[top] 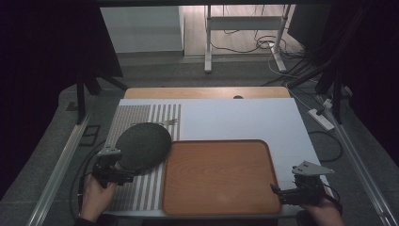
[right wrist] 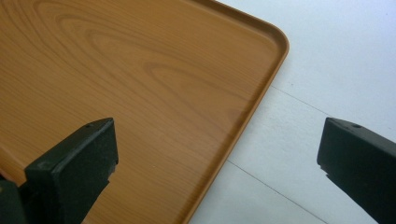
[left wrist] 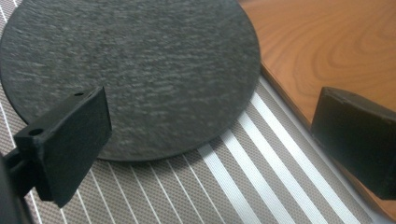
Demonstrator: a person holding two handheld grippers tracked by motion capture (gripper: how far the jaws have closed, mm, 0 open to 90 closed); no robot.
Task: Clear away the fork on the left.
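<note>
Left hand-held gripper [top: 123, 175] closing in on a round slate plate [top: 143, 146] beside a wooden tray [top: 221, 176].

The slate plate lies flat on a striped placemat [top: 141, 190], its edge touching or just overlapping the tray's left rim. The left hand-held gripper's jaws stand wide apart, holding nothing, straddling the plate's near edge. To grip well, I judge it should slide one jaw under the thin rim and pinch squarely, since slate is heavy and slick. The right hand-held gripper [top: 277, 190] hovers at the tray's near right corner, jaws spread wide and empty. The tabletop [top: 244, 117] is white; beyond it lie grey floor, cables and a metal stand.
</note>
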